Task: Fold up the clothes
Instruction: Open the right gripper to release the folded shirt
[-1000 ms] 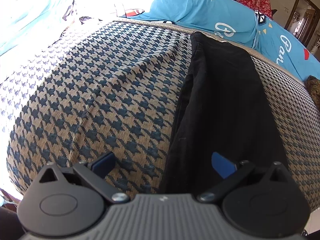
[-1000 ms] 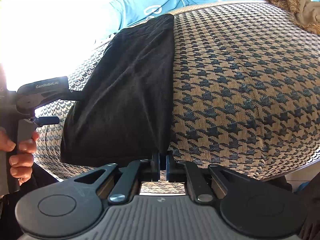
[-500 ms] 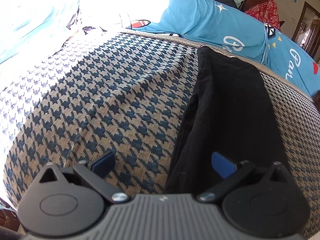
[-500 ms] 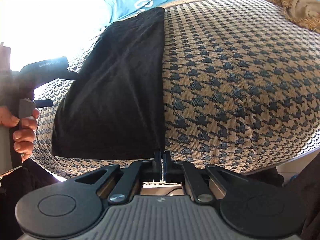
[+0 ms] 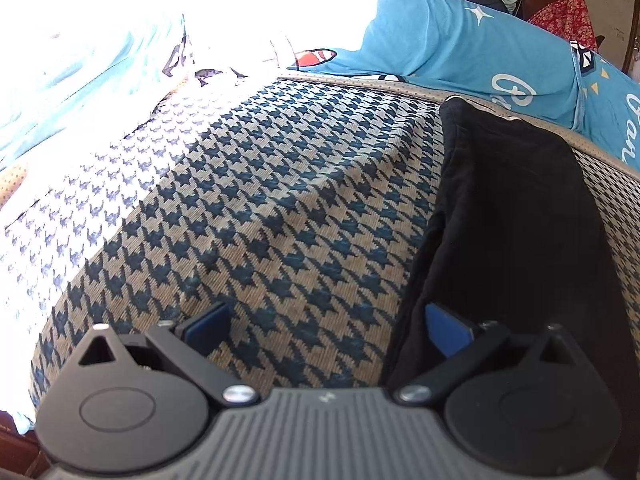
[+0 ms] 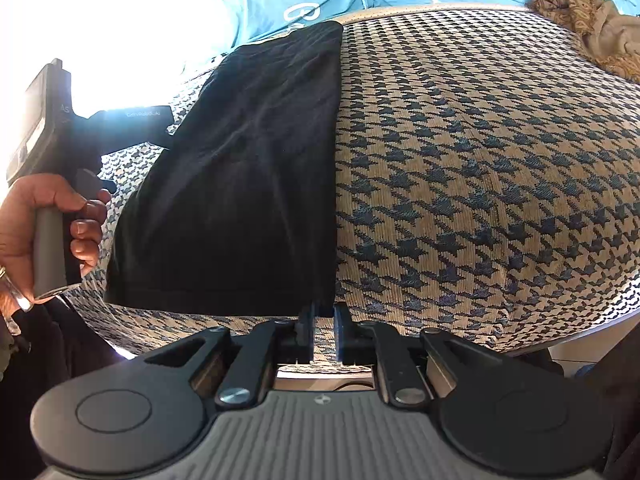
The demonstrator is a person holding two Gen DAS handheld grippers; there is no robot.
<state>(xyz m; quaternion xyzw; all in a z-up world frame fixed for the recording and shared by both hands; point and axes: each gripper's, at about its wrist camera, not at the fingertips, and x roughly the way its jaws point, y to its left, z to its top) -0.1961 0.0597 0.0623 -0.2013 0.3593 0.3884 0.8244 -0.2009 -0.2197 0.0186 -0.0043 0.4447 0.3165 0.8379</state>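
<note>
Nearest in the right wrist view, the right gripper [image 6: 323,322] sits at the near right corner of the black garment [image 6: 256,184]; its fingers have just been parting and now stand slightly apart with a narrow gap, the cloth's corner at their tips but not visibly pinched, so released. In the left wrist view the left gripper [image 5: 326,330] has its blue-padded fingers [image 5: 208,326] spread wide and empty, one over the bare cover, the other over the garment's left edge. The garment [image 5: 520,220] is folded into a long, flat, dark rectangle with straight edges and faint creases, lying lengthwise on the houndstooth cover [image 6: 480,180] of the bed, its near hem close to the bed's edge. A hand [image 6: 48,224] at the left grips the other tool's handle. Farther back lie a blue printed sheet [image 5: 480,48] and a brown crumpled cloth [image 6: 588,20].
</note>
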